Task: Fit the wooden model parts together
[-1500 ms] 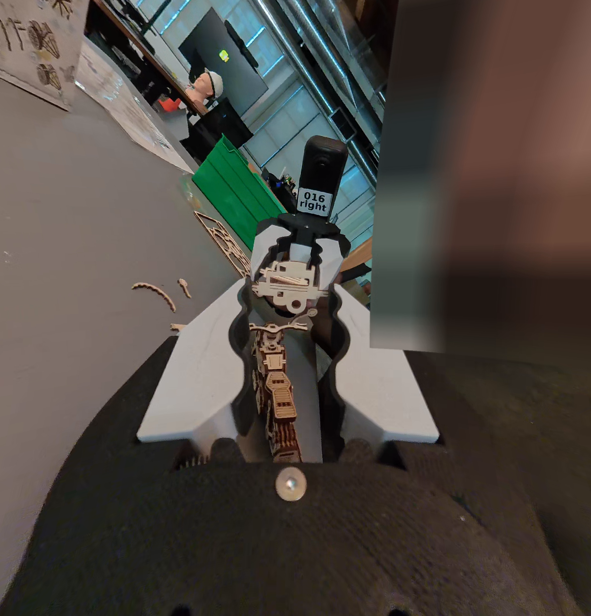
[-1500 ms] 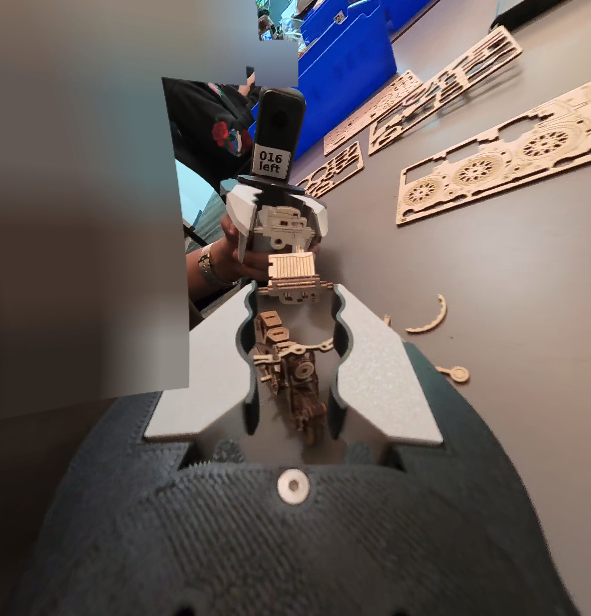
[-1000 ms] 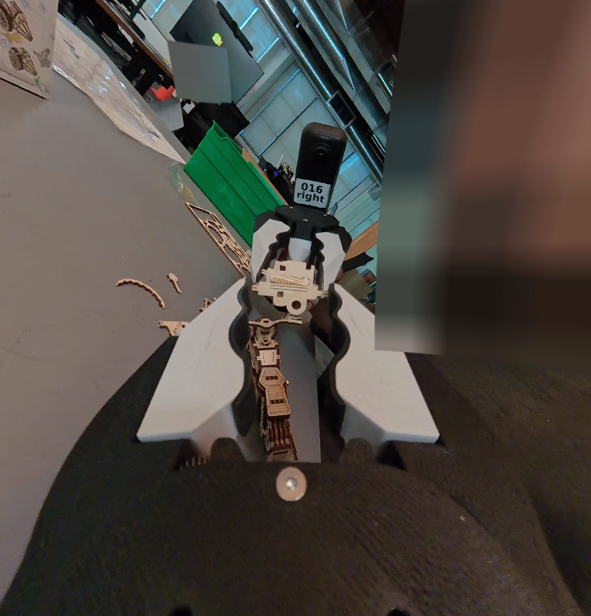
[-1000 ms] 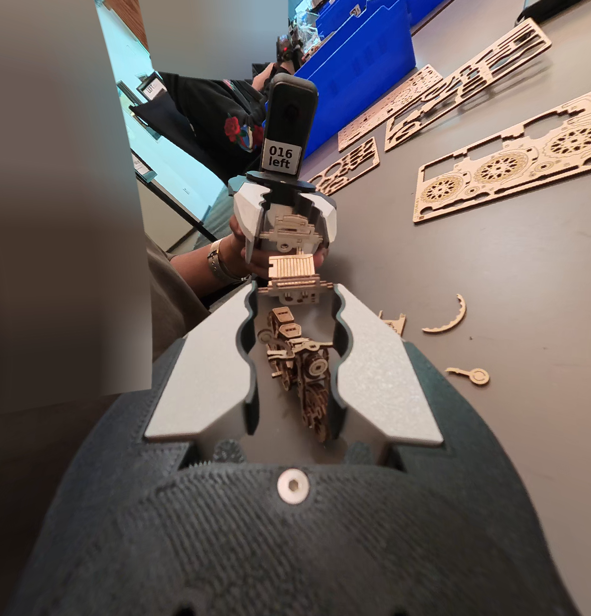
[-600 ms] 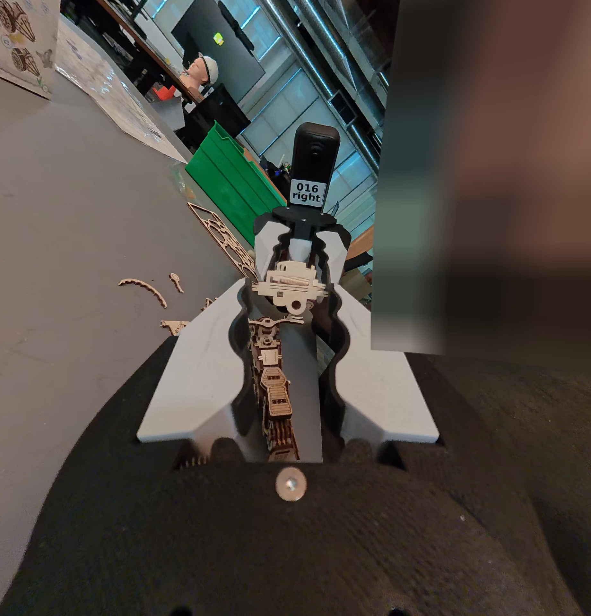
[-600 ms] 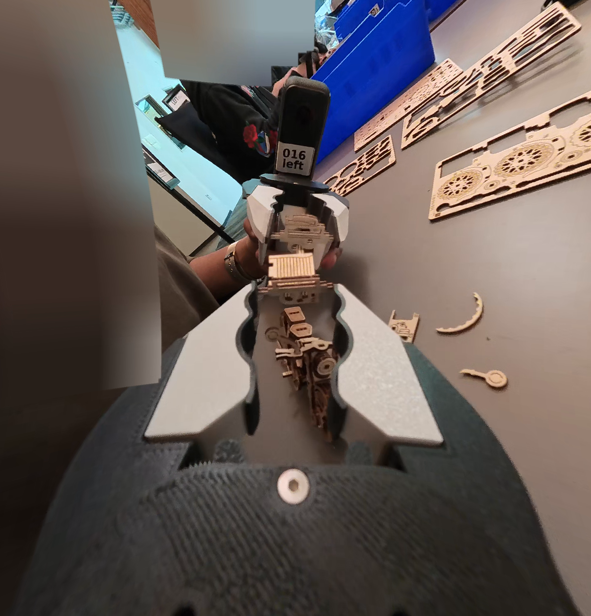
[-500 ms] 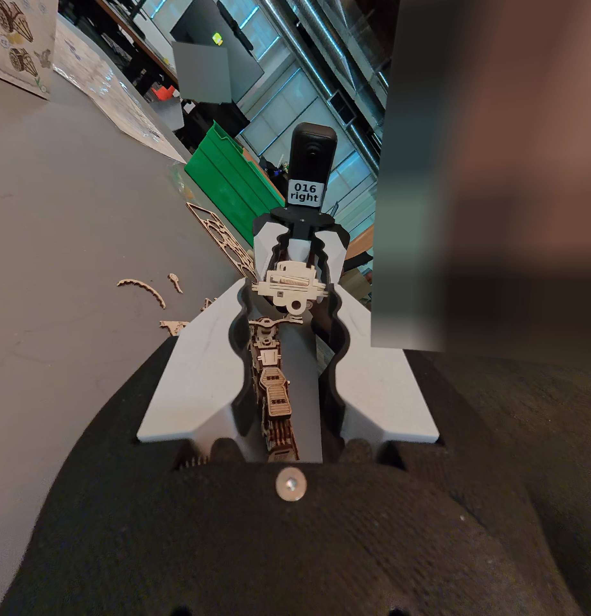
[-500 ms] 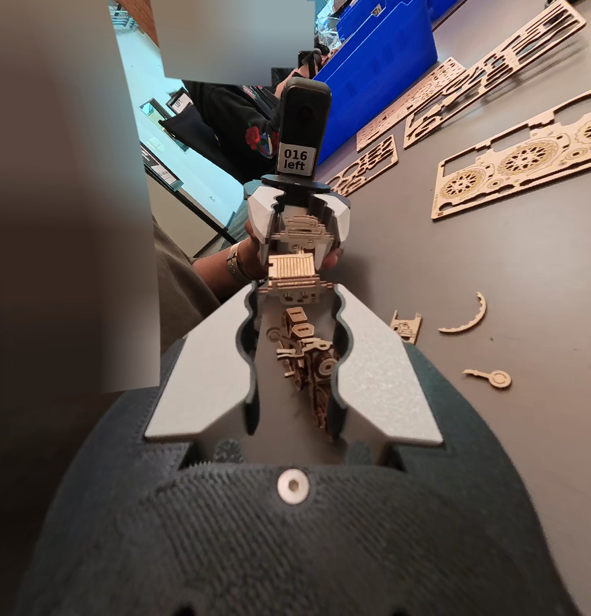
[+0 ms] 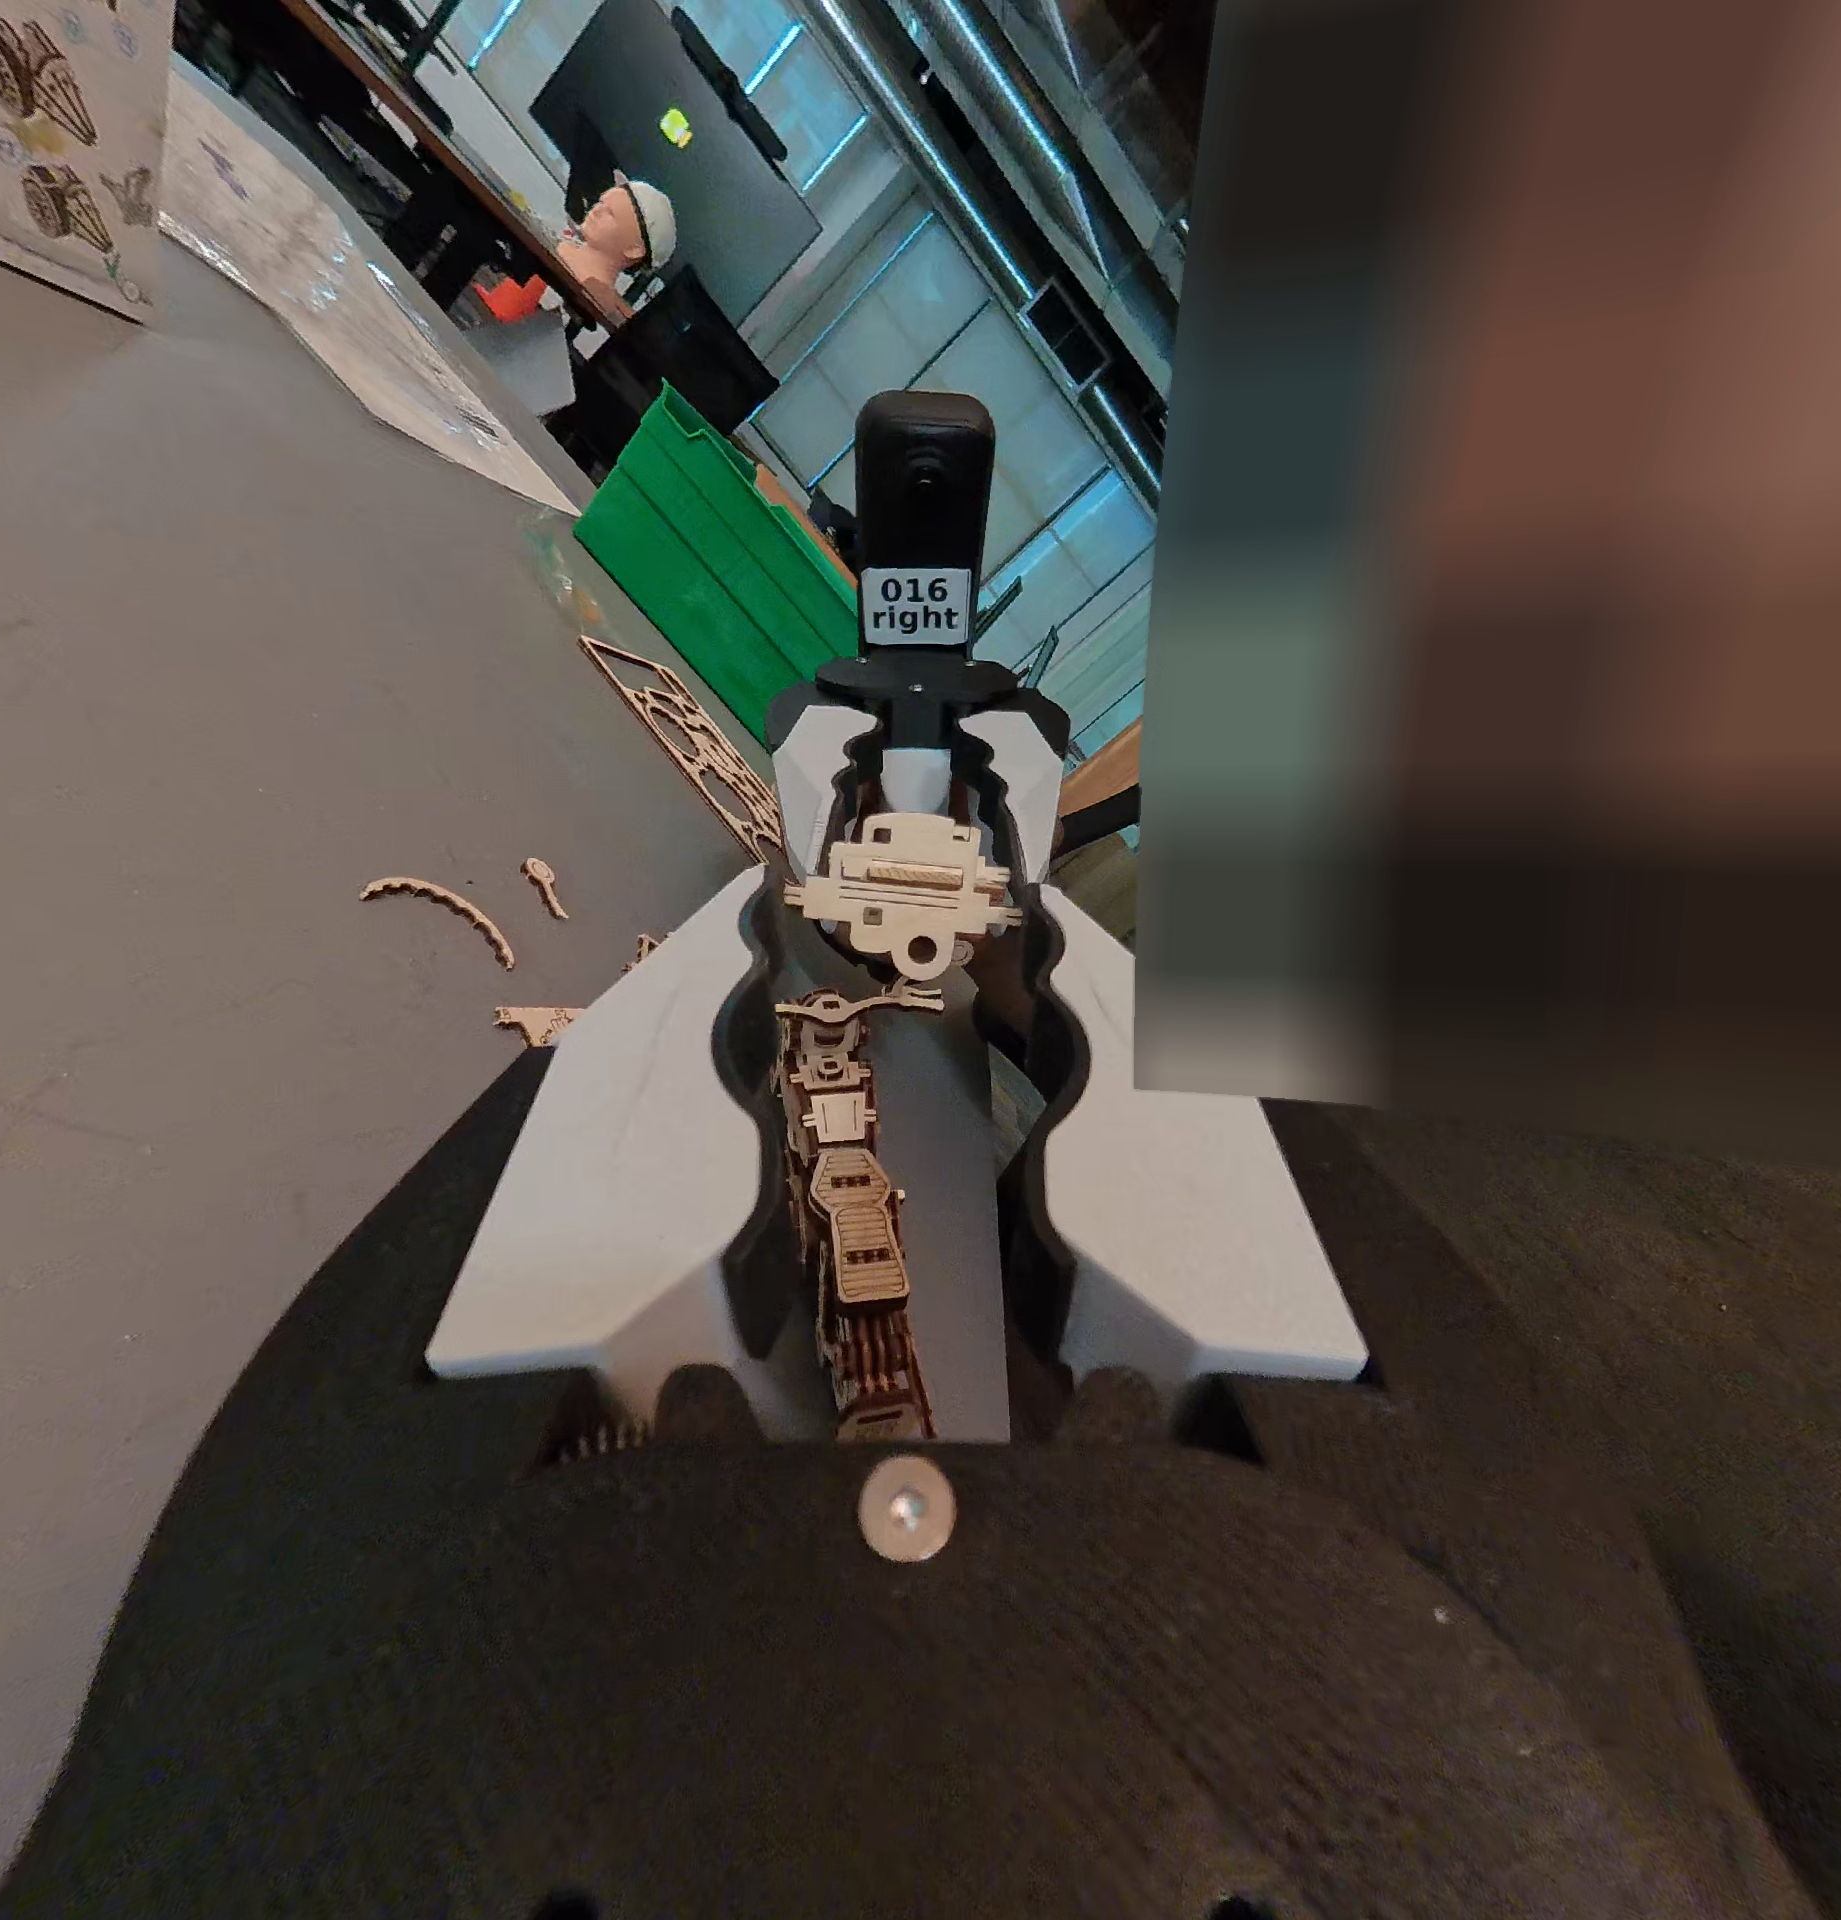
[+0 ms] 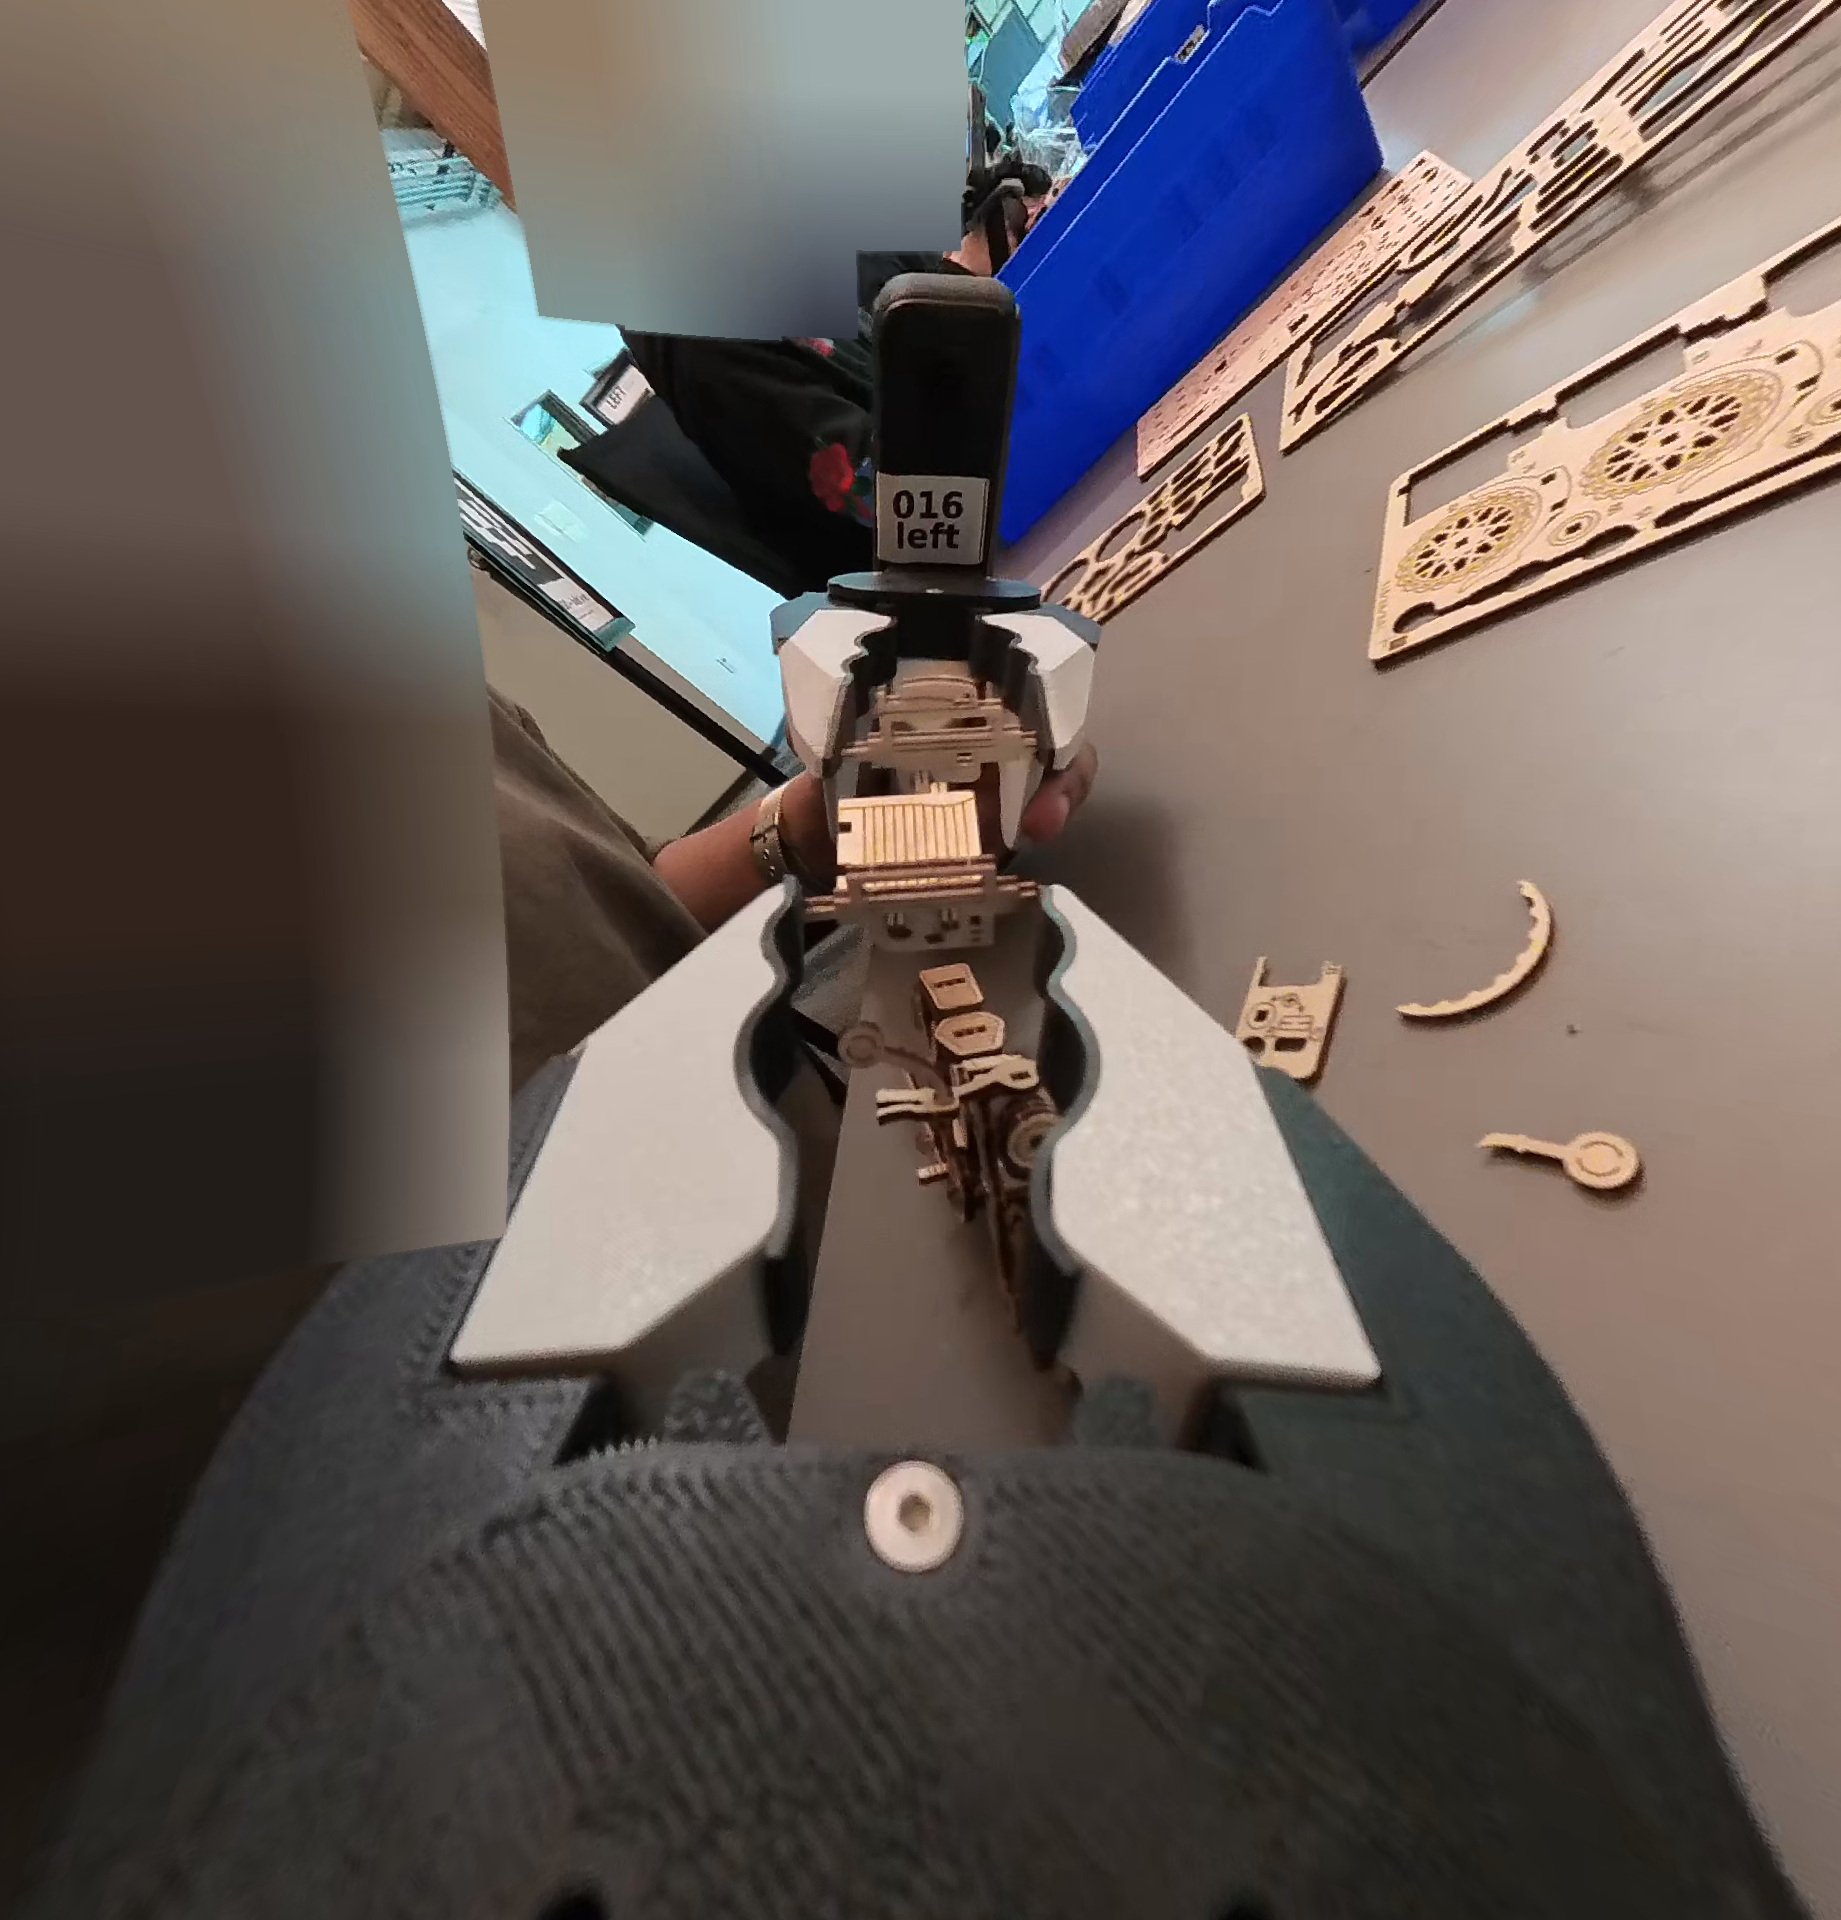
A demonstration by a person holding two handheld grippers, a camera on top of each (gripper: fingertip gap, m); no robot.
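1. Two wrist views put me over a grey table (image 9: 220, 623). At its far left stands a printed box (image 9: 54, 156), then a paper sheet (image 9: 355, 312). Beyond them are a mannequin head (image 9: 625, 223) in a white hard hat and tall windows (image 9: 947, 312).
2. Loose on the table in the right wrist view, left to right, are a small cut panel (image 10: 1290, 1013), a curved toothed strip (image 10: 1477, 966) and a key-shaped piece (image 10: 1581, 1158). Farther back lie several punched wooden sheets (image 10: 1622, 468).
3. One green bin (image 9: 708, 592) sits at the table's far end in the left wrist view, and a blue bin (image 10: 1186, 312) in the right wrist view. I cannot see into either.
4. One wooden motorcycle model (image 9: 843, 1195) shows through the finger gap of each claw, on the strip of table by its edge, with its handlebars toward the right claw. I cannot tell whether it touches any finger.
5. My left claw (image 9: 900, 914) is narrowed onto the side edges of a flat ring-tab plate (image 9: 895, 904) at its tips, tab hanging down. A hand (image 10: 807, 821) with a wrist band grips this claw from behind.
6. My right claw (image 10: 916, 914) is narrowed onto a ribbed-block part (image 10: 905, 836), gripped by its crossbar at the tips. The block stands up on the side toward the left claw.
7. Both claws face each other tip to tip, their two parts very close together. I cannot tell whether the parts touch.
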